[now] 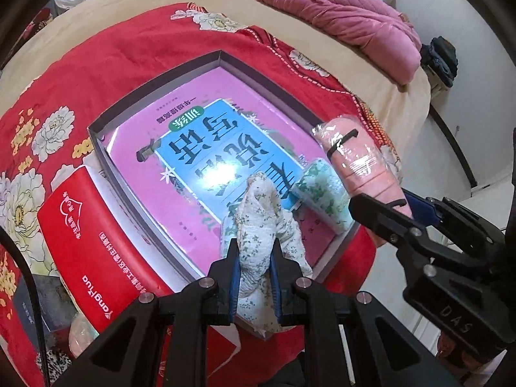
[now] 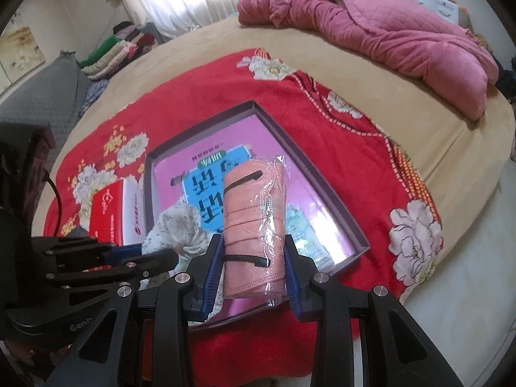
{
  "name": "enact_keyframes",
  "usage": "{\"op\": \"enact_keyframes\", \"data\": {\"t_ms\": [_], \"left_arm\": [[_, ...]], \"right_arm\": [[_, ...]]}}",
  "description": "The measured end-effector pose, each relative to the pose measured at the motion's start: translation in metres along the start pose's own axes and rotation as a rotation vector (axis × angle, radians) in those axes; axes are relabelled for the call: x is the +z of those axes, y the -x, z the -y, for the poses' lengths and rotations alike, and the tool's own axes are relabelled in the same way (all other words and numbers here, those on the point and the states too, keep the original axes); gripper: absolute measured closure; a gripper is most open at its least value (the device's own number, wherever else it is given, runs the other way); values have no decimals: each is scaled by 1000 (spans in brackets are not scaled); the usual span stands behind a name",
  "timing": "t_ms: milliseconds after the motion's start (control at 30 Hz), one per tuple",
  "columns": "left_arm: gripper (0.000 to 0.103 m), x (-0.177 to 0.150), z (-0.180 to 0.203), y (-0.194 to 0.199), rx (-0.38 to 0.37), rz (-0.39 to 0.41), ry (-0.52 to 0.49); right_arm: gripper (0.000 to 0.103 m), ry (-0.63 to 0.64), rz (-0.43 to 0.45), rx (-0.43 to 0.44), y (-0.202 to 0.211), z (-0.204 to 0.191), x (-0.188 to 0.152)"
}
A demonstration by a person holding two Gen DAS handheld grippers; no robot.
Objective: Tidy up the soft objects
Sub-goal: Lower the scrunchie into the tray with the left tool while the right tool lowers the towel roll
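My left gripper is shut on a white floral cloth that hangs over the near corner of a shallow purple box. The box holds a pink and blue book. A green-patterned packet lies in the box at its right edge. My right gripper is shut on a pink pack of face masks in clear wrap, held over the box's near right side. That pack and the right gripper show at the right of the left wrist view. The floral cloth and left gripper sit left in the right wrist view.
The box rests on a red flowered blanket spread over a tan bed. A red and white carton lies just left of the box. A pink quilt is bunched at the bed's far side. Folded clothes are stacked at far left.
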State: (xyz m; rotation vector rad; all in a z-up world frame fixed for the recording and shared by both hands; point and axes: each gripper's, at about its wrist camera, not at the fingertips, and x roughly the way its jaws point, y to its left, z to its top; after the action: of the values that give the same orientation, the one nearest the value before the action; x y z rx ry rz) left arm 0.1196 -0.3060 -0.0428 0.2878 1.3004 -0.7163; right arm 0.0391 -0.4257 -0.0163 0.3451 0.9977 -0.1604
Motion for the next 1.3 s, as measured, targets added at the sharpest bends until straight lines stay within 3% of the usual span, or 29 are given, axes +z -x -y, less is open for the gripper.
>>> {"op": "enact_keyframes", "data": {"t_ms": [367,633,933,1067,1300], "left_arm": [[85,4,-5,-13,34,-38,-2],[71,6,-12,-13,25,-50,23],[68,6,-15,5,7,-9,29],[57,5,-15,17,-5,16,27],[57,3,-16,27,-7,37,27]], "right_arm": [[67,11,-54,-12,-23,0,-8],[67,16,-80,-11,-34,-2,-12],[67,16,-98,-4,-42,-5,-15],[67,22,-104,-4,-49,-10,-16],[65,24,-129,-11,-60,-13,-21]]}}
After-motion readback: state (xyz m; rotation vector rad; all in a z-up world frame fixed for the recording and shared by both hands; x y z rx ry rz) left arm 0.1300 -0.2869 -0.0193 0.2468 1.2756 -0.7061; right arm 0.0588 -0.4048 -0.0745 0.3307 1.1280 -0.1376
